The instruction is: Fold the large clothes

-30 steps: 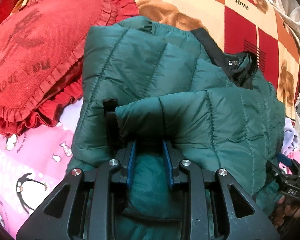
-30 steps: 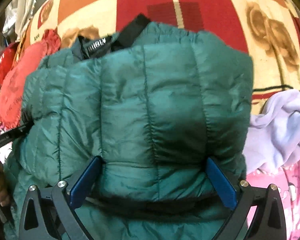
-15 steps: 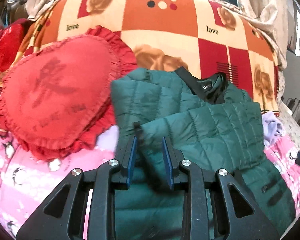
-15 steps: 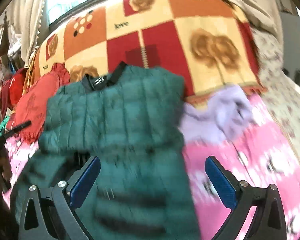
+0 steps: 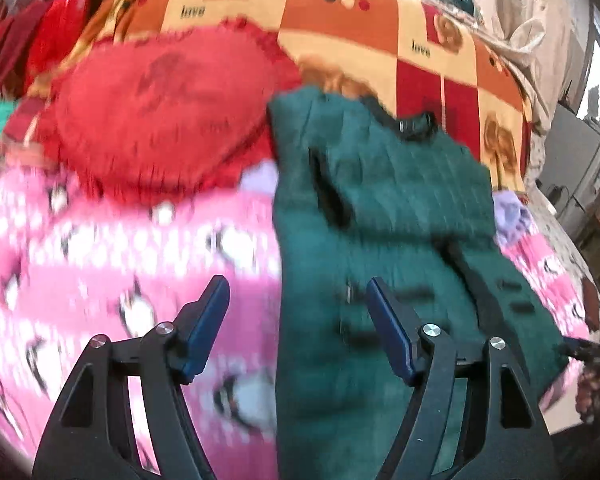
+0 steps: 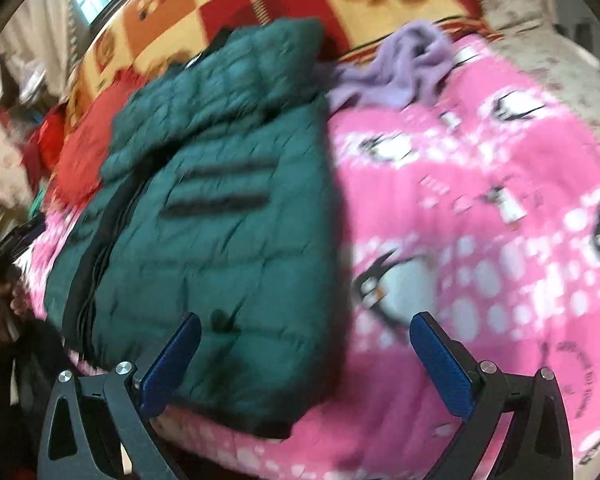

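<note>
A dark green puffer jacket (image 5: 380,208) lies lengthwise on the pink penguin blanket (image 5: 120,264), sleeves folded over its chest, black collar at the far end. My left gripper (image 5: 298,288) hovers above the jacket's near left edge; its jaws are opening and nothing is between the blue pads. The right wrist view shows the same jacket (image 6: 228,208) left of centre. My right gripper (image 6: 306,324) stands wide open over the jacket's near right corner and the blanket (image 6: 480,208), holding nothing. Both views are blurred by motion.
A red heart-shaped frilled cushion (image 5: 160,116) rests left of the jacket. A lilac garment (image 6: 404,64) is bunched at the jacket's right shoulder. An orange, red and cream checked blanket (image 5: 340,20) covers the far end. A hand (image 6: 4,304) shows at the left edge.
Both grippers have pulled back from the jacket's folded upper part toward its hem. The left jaws, shut on a sleeve fold before, have let go and spread. The whole jacket has come into view.
</note>
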The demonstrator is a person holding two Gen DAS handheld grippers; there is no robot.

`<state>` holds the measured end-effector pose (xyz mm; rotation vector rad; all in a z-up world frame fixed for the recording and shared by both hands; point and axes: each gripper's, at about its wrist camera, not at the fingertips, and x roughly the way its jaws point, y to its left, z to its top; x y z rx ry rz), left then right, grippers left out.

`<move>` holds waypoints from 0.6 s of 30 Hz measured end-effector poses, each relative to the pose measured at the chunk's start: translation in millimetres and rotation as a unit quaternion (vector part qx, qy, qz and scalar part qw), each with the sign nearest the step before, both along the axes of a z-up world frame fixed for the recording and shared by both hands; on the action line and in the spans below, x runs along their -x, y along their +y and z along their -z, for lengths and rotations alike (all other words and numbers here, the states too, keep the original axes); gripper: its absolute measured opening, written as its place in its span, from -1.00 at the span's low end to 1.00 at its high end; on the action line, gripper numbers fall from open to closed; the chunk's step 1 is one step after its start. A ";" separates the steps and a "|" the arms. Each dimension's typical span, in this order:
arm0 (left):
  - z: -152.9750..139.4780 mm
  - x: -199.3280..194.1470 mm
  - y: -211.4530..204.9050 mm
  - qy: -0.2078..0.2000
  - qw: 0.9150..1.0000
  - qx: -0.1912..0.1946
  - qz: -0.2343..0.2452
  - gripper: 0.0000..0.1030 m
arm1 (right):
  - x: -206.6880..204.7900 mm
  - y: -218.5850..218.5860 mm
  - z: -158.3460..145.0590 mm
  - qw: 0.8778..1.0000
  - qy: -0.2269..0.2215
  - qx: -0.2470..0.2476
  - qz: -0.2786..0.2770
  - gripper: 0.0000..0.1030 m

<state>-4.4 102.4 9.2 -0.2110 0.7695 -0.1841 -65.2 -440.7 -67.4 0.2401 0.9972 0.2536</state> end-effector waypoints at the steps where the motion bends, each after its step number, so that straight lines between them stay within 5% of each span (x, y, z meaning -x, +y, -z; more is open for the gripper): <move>1: 8.1 8.0 1.6 0.011 1.000 -0.001 -0.008 0.38 | 0.2 4.0 2.5 1.000 0.004 0.001 -0.010 1.00; 7: 20.5 40.1 2.9 0.028 0.999 0.031 -0.004 0.38 | 3.6 41.5 4.6 0.996 -0.005 -0.003 -0.084 1.00; 10: 35.9 45.1 -2.9 0.064 0.996 0.067 0.018 0.38 | -0.6 46.5 11.3 0.997 0.007 0.002 -0.081 1.00; 18: 55.1 48.2 -24.1 0.110 0.988 0.084 0.064 0.41 | 0.8 46.0 13.3 0.998 0.002 -0.011 -0.065 1.00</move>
